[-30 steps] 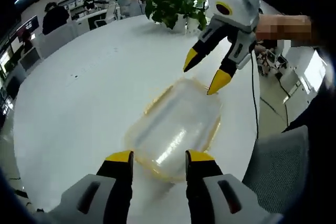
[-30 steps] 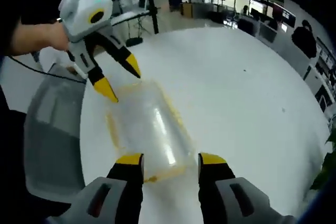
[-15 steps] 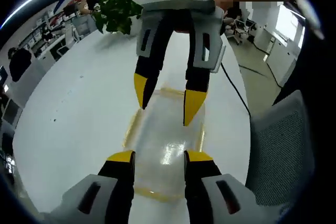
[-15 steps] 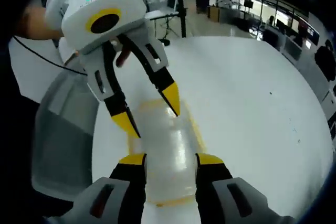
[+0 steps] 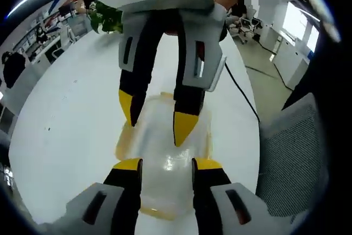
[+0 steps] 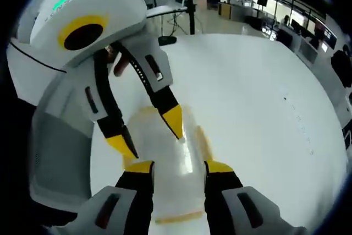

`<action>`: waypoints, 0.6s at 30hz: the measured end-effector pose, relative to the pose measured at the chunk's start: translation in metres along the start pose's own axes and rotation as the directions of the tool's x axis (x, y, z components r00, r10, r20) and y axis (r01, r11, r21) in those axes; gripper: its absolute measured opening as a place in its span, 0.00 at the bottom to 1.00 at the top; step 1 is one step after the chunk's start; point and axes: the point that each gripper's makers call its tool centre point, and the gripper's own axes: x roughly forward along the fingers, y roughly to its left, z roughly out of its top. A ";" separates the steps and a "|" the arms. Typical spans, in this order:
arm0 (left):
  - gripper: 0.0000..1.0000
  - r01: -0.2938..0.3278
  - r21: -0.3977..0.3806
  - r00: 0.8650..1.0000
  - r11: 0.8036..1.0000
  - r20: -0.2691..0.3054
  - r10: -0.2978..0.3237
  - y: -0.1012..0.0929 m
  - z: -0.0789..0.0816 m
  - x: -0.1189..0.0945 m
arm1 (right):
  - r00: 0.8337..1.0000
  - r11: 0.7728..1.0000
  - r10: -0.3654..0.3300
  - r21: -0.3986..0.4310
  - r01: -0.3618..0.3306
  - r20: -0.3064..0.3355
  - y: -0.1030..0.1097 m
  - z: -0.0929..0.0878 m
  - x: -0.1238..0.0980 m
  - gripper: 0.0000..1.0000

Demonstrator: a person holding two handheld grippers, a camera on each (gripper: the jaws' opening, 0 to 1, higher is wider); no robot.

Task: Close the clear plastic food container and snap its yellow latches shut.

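Note:
The clear plastic food container (image 5: pixel 165 186) with yellow latches (image 5: pixel 124 140) lies on the white table (image 5: pixel 66 125), its lid on top. My left gripper (image 5: pixel 166 164) is open, its jaws straddling the near end of the lid. My right gripper (image 5: pixel 154 124) comes in from the opposite side, open, with its yellow tips pointing down at the middle of the lid. In the right gripper view the container (image 6: pixel 176 191) lies between the jaws of the open right gripper (image 6: pixel 179 166), and the left gripper (image 6: pixel 149 138) hangs over it. Whether any tip touches the lid is unclear.
A grey mesh chair (image 5: pixel 291 158) stands by the table edge, also seen as the chair (image 6: pixel 60 158) on the left. A potted plant (image 5: pixel 107 20) sits at the table's far side. Open white table top (image 6: pixel 258 108) spreads to the right.
Both grippers have closed in on each other above the container and now stand nose to nose over the lid. Both stay open. The container has not shifted.

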 end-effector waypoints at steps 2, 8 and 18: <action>0.42 0.000 -0.001 1.000 1.000 -0.003 0.000 0.000 0.001 0.001 | 1.000 1.000 0.000 0.007 0.000 -0.003 -0.003 0.000 -0.001 0.35; 0.42 0.009 0.038 0.999 0.999 -0.031 -0.008 -0.007 -0.001 0.002 | 1.000 1.000 0.012 -0.001 -0.012 -0.007 -0.002 0.001 0.001 0.36; 0.47 -0.031 0.057 0.999 0.998 -0.034 0.033 -0.012 -0.003 0.001 | 0.998 0.992 0.062 0.116 -0.059 -0.016 -0.011 -0.002 0.011 0.44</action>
